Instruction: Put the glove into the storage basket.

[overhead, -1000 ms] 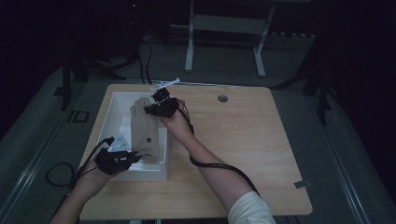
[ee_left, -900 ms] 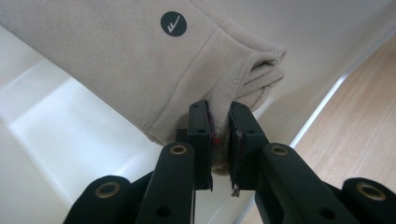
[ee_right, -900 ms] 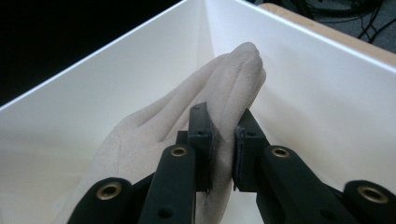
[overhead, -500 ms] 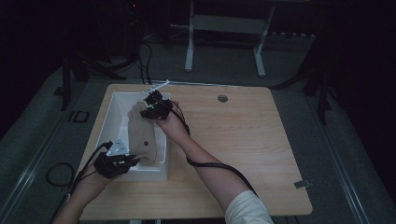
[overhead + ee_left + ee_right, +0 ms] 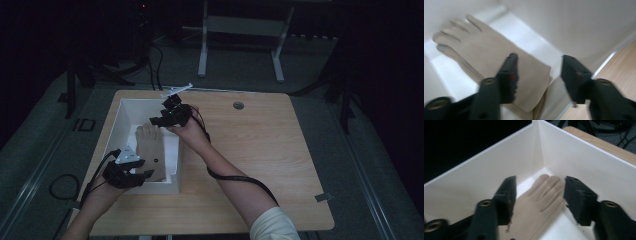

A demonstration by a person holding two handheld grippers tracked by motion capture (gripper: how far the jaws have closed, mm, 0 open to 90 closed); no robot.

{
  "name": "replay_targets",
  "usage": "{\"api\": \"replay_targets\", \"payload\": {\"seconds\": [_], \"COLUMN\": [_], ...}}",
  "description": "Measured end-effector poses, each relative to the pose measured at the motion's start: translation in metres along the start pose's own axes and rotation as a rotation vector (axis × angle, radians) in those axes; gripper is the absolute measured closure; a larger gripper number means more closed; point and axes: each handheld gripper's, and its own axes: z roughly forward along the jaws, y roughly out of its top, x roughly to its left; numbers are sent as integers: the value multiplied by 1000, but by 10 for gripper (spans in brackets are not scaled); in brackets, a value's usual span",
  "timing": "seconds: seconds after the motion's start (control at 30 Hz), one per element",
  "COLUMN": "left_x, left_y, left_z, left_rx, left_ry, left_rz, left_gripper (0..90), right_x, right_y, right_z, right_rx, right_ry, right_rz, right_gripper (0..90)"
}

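Both grippers' jaws just opened, glove (image 5: 151, 151) released, lying below in bin (image 5: 131, 106)

Wooden table (image 5: 280, 165), white bin (image 5: 125, 107) on it

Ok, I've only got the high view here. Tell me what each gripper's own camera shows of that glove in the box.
Observer: The left gripper has just been opening. Its jaws stand apart over the beige glove, at its cuff, and are not pressing it.
Operator: Now the right one.
Observer: The right gripper has just been opening too. The glove's fingers lie between and beyond its jaws, unpinched.
Operator: Say where those fingers point.
Observer: Into a corner of the white box, flat on its floor.
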Motion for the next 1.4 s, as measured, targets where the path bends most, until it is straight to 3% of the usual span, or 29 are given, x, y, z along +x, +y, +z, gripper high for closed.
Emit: {"api": "replay_targets", "payload": {"seconds": [0.07, 0.2, 0.43, 0.53, 0.67, 0.73, 0.9, 1.07, 1.4], "left_x": [-1, -4, -18, -25, -36, -50, -63, -84, -125], "left_y": [5, 18, 40, 47, 54, 60, 68, 79, 87], "left_z": [-6, -14, -22, -21, -19, -15, -10, -2, 29], "left_rx": [-54, -96, -216, -251, -263, -271, -282, -280, -234], "left_ry": [-10, -6, -9, -52, -67, -89, -126, -166, -265], "left_rz": [-28, -57, -67, -71, -42, -11, 2, 48, 124], "left_gripper": [357, 178, 151, 152, 151, 151, 152, 152, 152], "right_x": [0, -2, -5, -7, -10, -15, -26, -42, -58], "right_y": [0, -2, -12, -18, -27, -38, -54, -78, -116], "right_z": [-9, -28, -57, -68, -81, -93, -107, -126, -154], "right_rx": [-20, -59, -96, -95, -92, -90, -91, -81, -78], "right_ry": [6, 53, 74, 53, 30, 9, -5, -17, -54], "right_rz": [1, -13, -40, -60, -88, -104, -88, -70, -47], "right_gripper": [351, 214, 164, 164, 163, 163, 158, 157, 157]}}
